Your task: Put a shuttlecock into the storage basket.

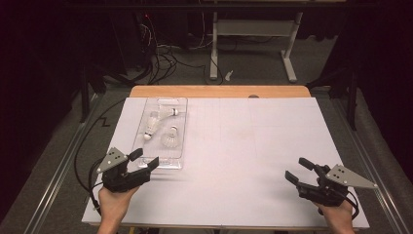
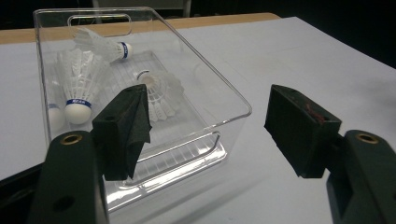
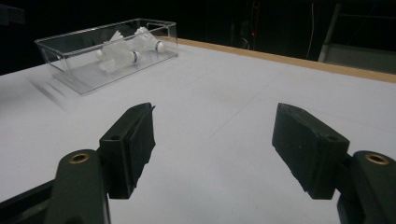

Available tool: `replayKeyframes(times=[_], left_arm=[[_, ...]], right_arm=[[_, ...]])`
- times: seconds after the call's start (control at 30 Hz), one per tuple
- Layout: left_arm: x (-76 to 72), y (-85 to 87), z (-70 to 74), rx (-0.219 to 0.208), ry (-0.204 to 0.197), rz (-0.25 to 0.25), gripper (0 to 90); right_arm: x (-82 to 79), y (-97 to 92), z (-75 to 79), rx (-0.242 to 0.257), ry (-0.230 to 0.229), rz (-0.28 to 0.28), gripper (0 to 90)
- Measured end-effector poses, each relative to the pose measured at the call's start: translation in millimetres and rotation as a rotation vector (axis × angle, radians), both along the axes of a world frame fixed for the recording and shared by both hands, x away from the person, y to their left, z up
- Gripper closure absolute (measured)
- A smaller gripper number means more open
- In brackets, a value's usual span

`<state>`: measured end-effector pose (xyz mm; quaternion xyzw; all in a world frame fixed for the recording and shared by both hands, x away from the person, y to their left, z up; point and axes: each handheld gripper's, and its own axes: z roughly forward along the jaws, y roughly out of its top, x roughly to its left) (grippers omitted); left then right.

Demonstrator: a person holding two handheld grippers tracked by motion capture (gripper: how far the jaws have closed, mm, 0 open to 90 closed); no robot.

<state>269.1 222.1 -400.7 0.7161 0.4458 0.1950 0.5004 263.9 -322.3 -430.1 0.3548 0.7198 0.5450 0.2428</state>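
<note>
Dark room, grey floor (image 1: 253, 68), tangled cables (image 1: 163, 61), white desk frame (image 1: 253, 29).

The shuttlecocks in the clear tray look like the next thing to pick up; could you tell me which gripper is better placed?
Left. The left gripper is open beside the clear tray; the right gripper is far across the table.

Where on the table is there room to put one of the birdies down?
The wide bare stretch of white table between the clear box and the right gripper is free, up to the far wooden edge. It is crowded at the near left, where the left gripper sits by the box holding three shuttlecocks.
</note>
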Motion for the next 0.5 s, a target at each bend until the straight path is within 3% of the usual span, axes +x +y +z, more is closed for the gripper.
replayKeyframes(times=[0.5], left_arm=[[-4.9,1.3,-5.8,-0.010,-0.011,0.004,33.3]], right_arm=[[0.0,0.4,-0.7,-0.004,0.005,0.001,30.1]])
